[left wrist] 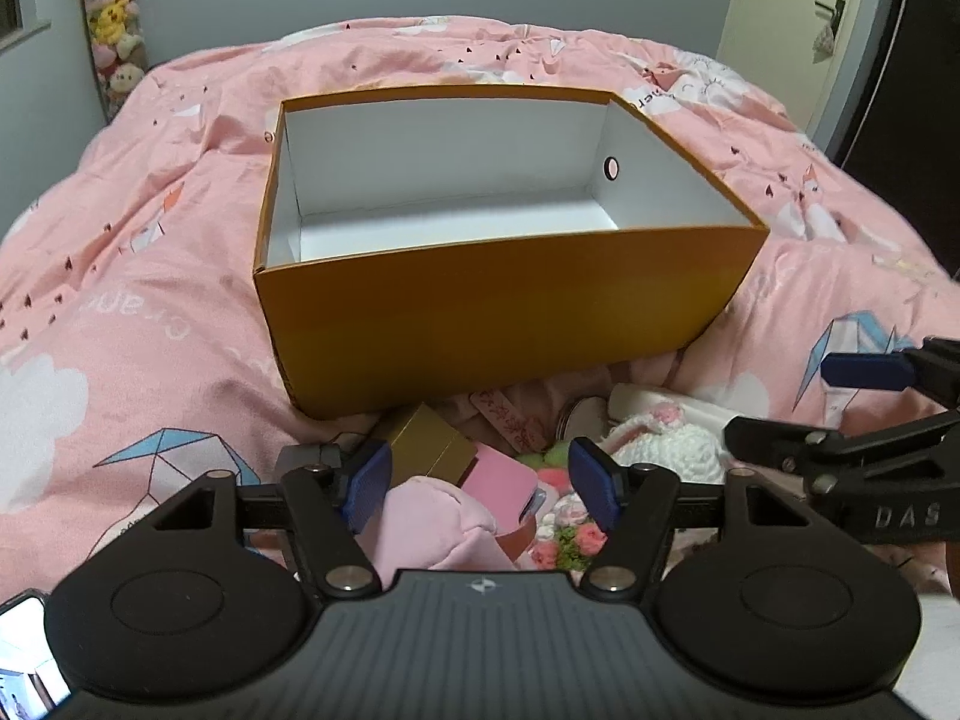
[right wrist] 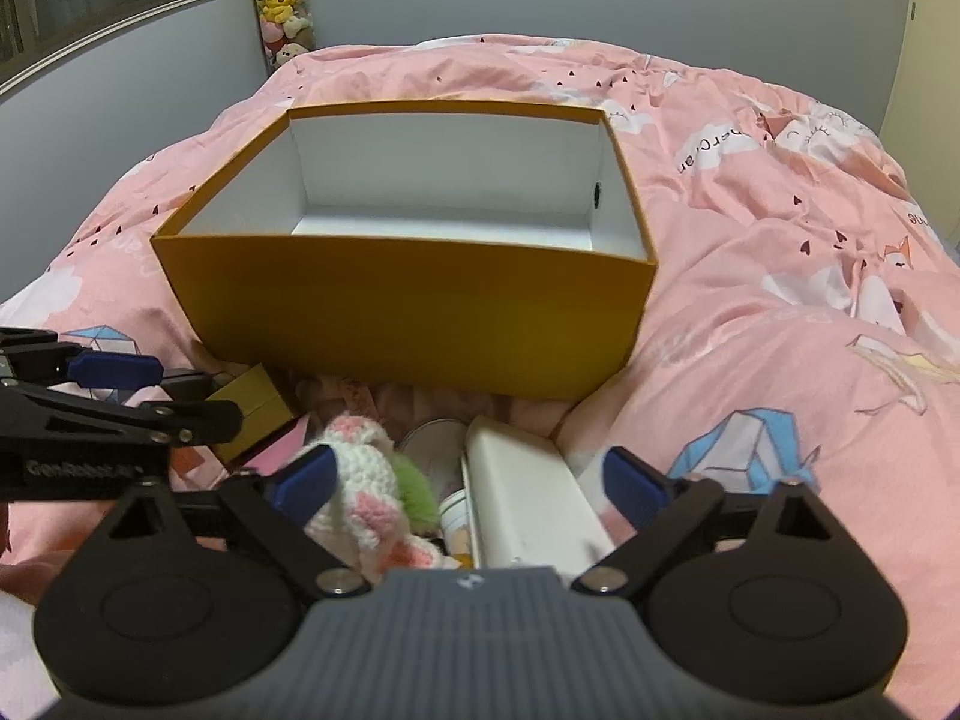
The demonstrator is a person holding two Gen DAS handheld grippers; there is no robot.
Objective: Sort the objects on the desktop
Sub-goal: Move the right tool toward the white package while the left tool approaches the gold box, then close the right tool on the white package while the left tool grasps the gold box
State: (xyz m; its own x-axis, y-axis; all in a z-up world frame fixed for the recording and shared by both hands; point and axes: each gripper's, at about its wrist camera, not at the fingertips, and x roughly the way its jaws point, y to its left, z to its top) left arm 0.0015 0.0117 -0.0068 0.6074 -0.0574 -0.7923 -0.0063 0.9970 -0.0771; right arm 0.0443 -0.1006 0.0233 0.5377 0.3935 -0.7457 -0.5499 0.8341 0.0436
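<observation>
Behind the clutter, an orange box blocks the pink duvet.

Left gripper tilted downward, blue-padded jaws spread wide, nothing pinched between. Right gripper alongside, close by, angled down the same way, jaws likewise parted with nothing gripped. Both side by side, not touching.

Open orange box; small items heaped, seemingly touching.
</observation>
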